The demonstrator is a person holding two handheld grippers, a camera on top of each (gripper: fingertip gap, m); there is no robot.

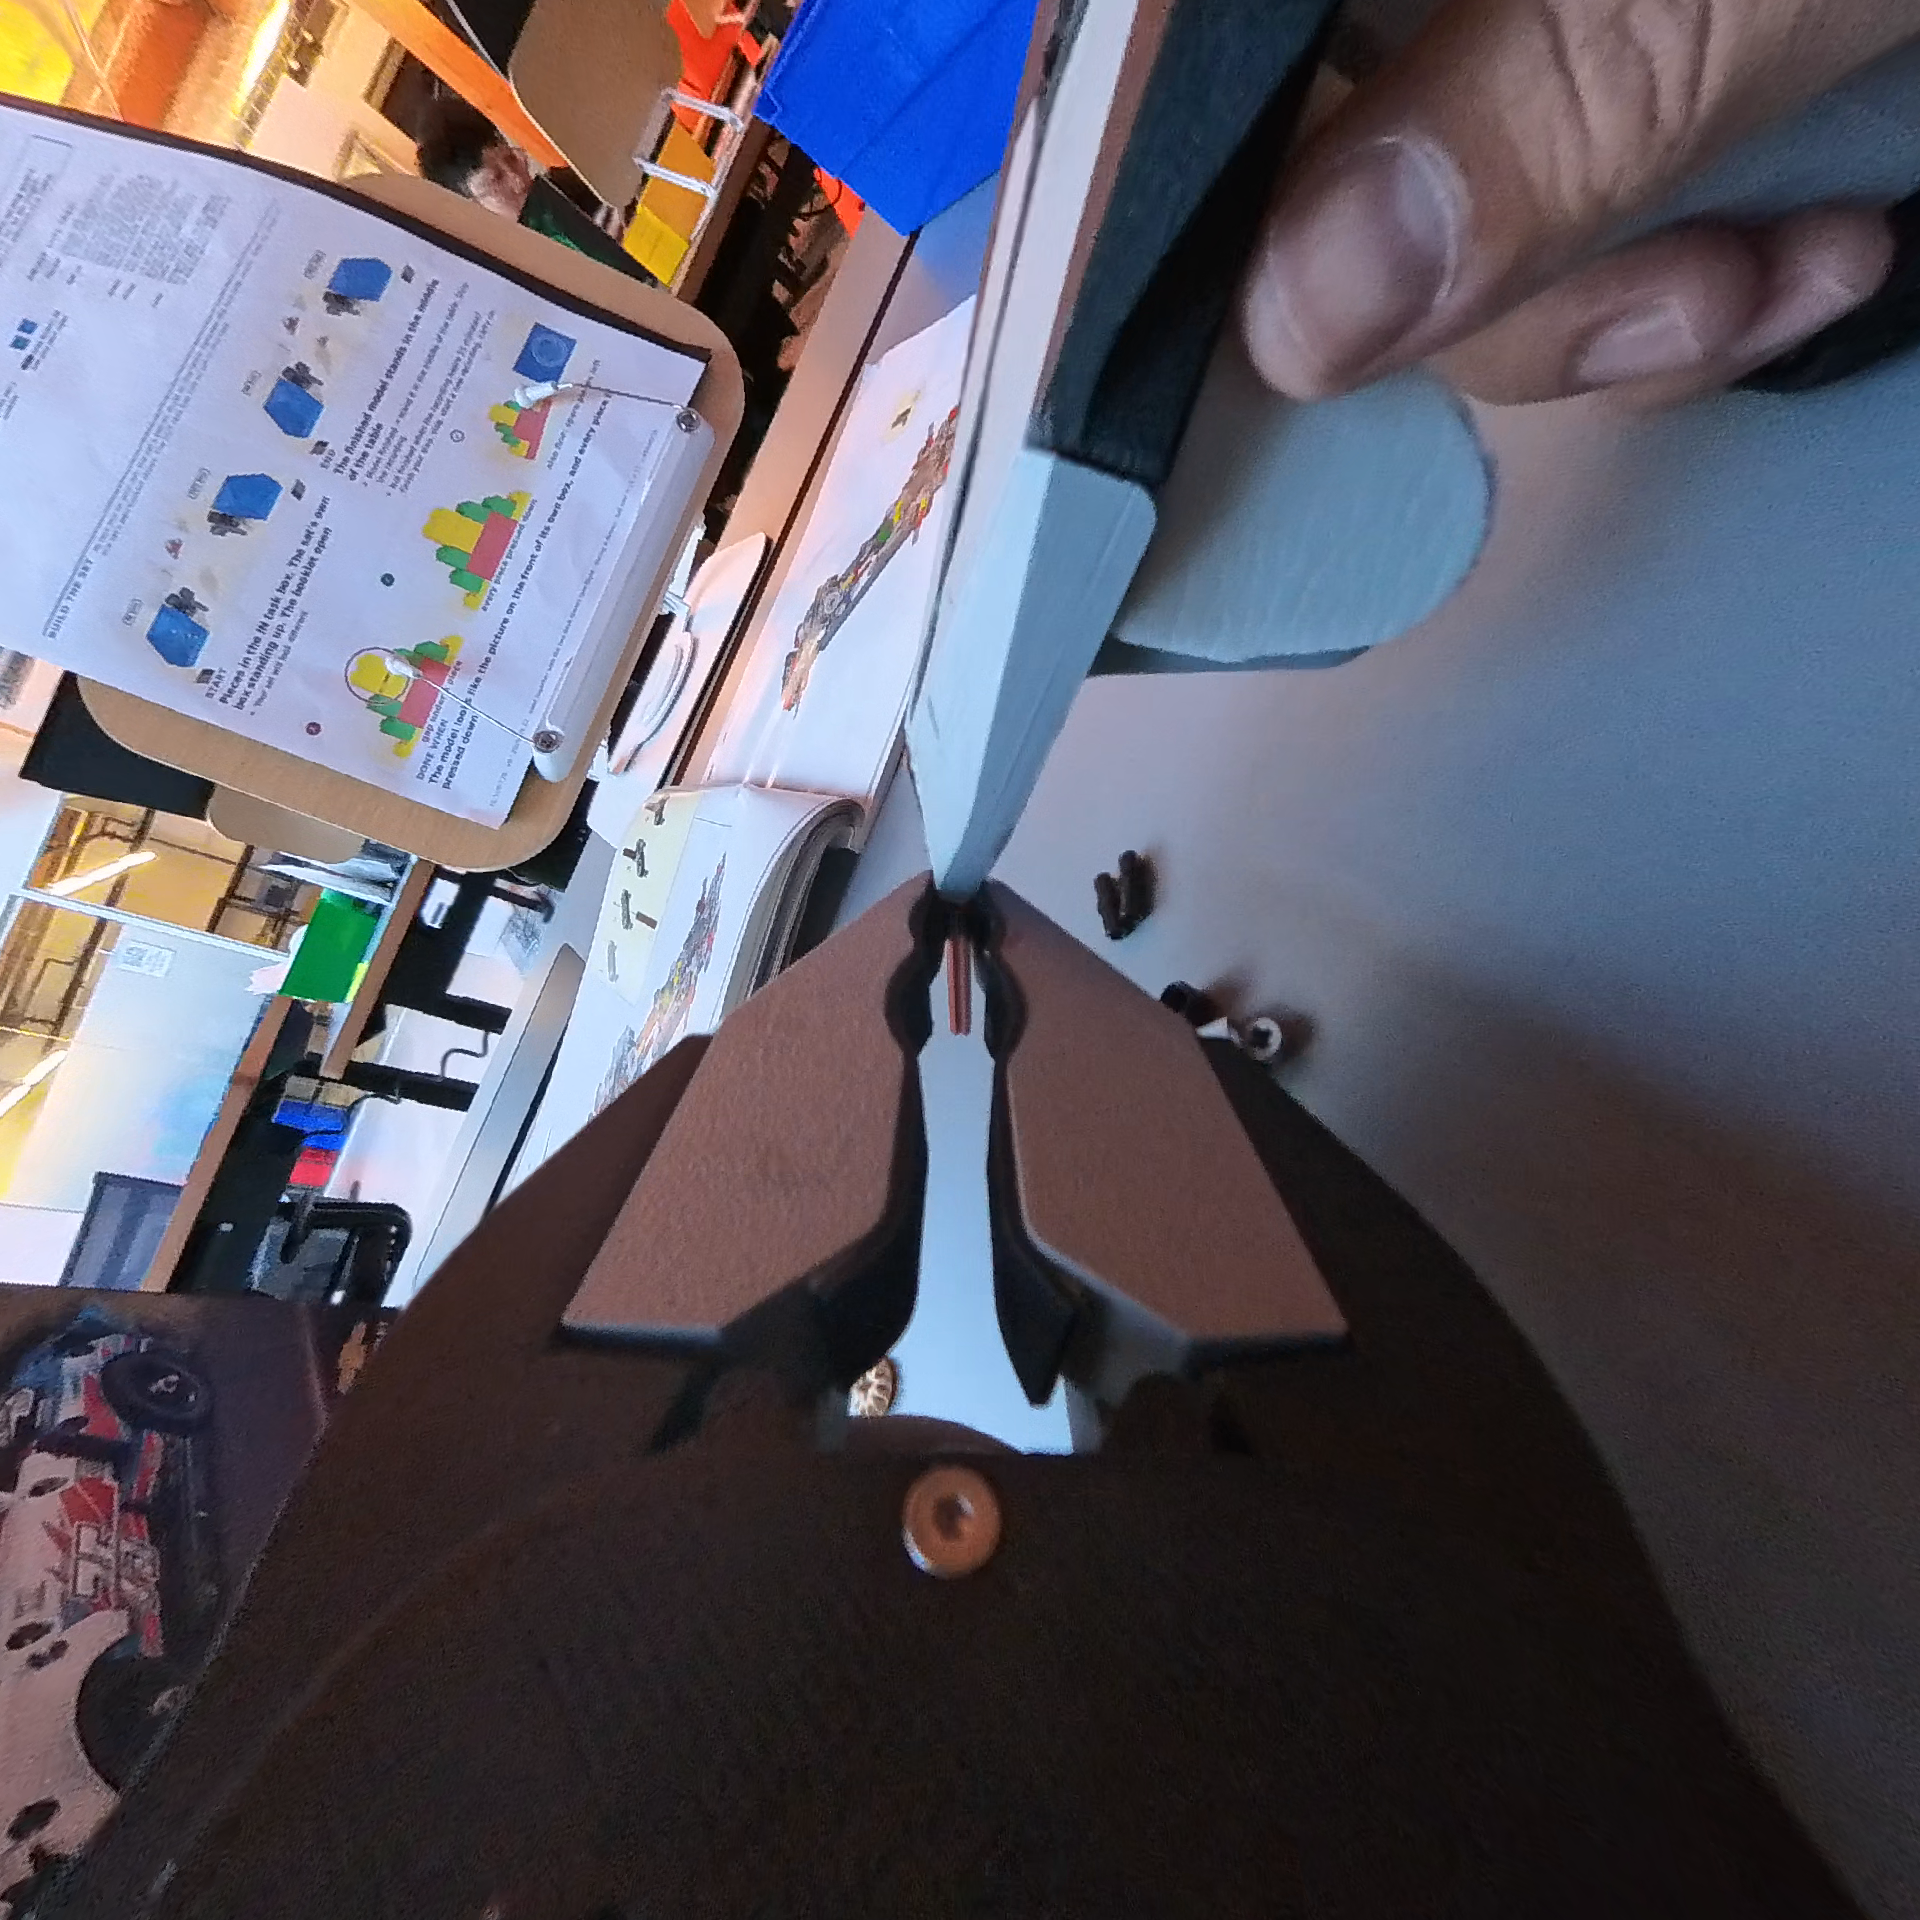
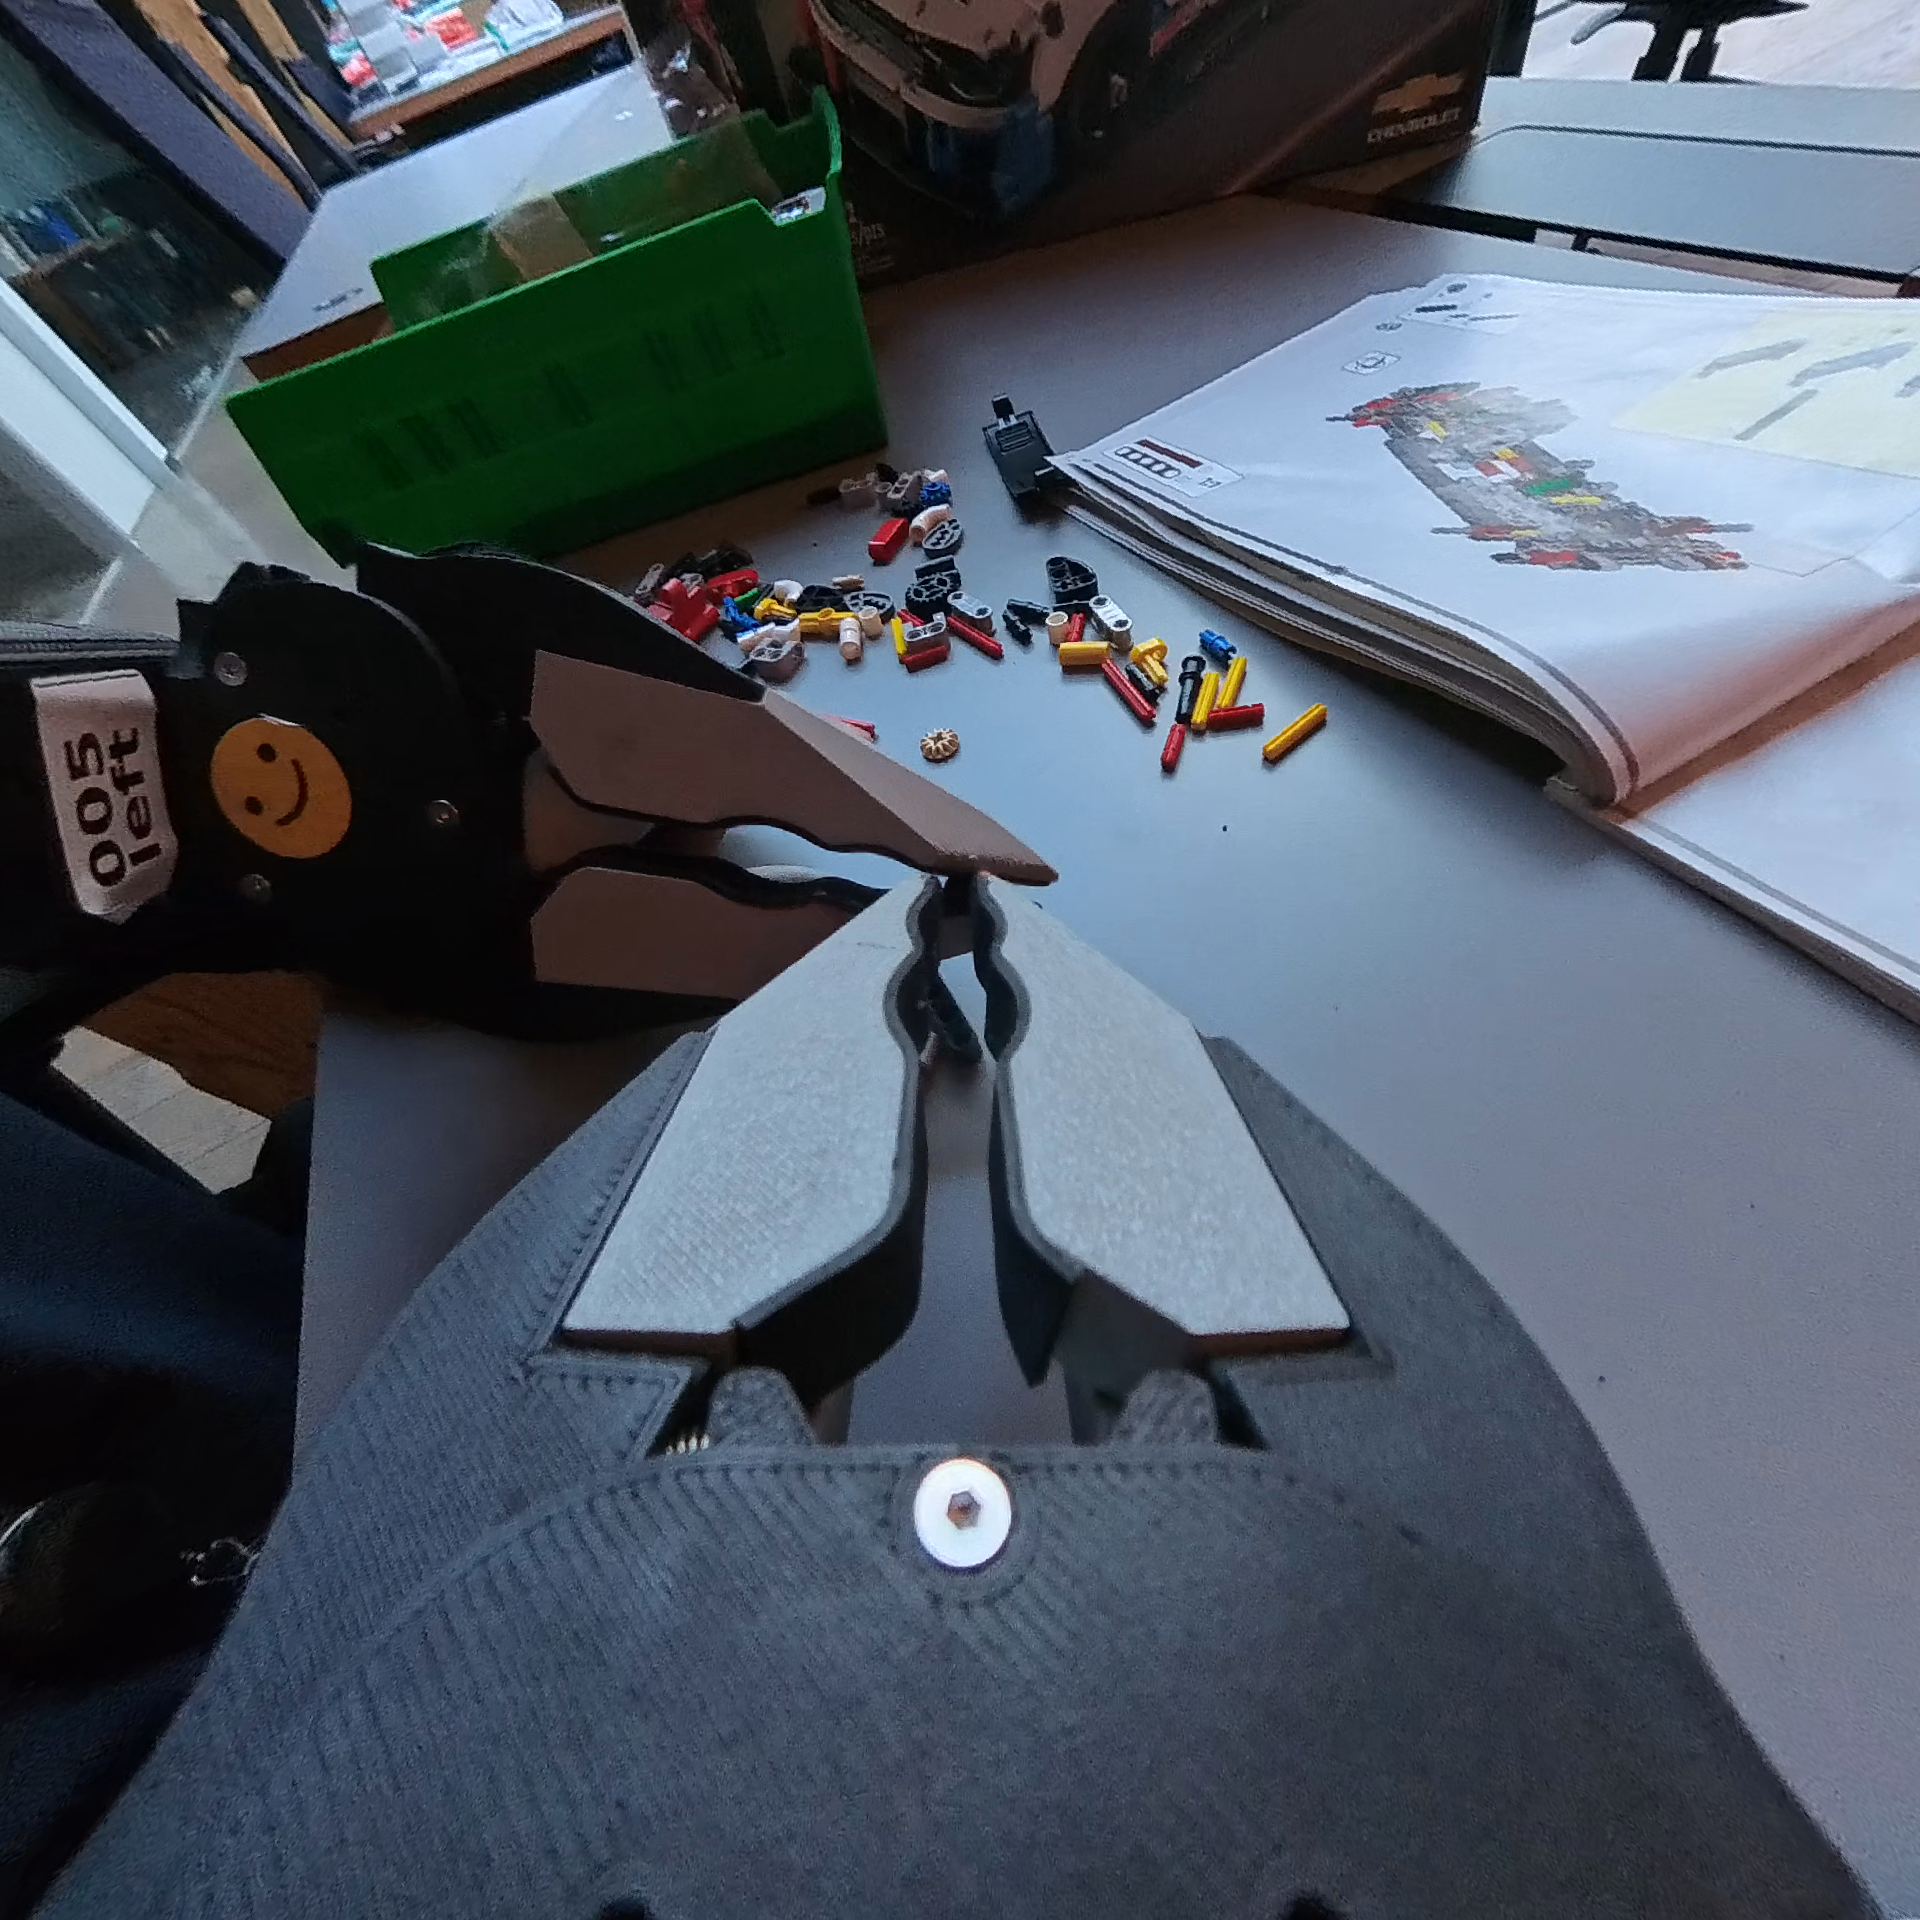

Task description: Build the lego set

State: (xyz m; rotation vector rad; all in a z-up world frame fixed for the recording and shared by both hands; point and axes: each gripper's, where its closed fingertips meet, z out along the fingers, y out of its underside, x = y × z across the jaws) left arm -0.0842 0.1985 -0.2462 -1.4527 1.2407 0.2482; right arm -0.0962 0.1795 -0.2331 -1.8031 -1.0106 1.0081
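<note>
L gripper (image 1: pixel 958 935) clamped on thin red pin (image 1: pixel 958 987) — R gripper (image 2: pixel 951 914) clamped on small black piece (image 2: pixel 948 1013), tips meeting above table (image 2: pixel 1455 987).

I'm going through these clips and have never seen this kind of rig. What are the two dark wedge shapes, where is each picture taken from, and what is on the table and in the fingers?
No robot arm here: a person holds two hand-held grippers, each with two fingers and a camera looking along them.

The left wrist view is tilted sideways. The left gripper has its fingers shut on a thin red pin. The pale right gripper and the hand holding it fill the top right of that view.

The right wrist view shows the right gripper shut on a small black piece, its tip meeting the left gripper's tip.

On the grey table lie a scatter of small coloured building pieces, a green bin, an open instruction booklet and a dark box behind.
</note>
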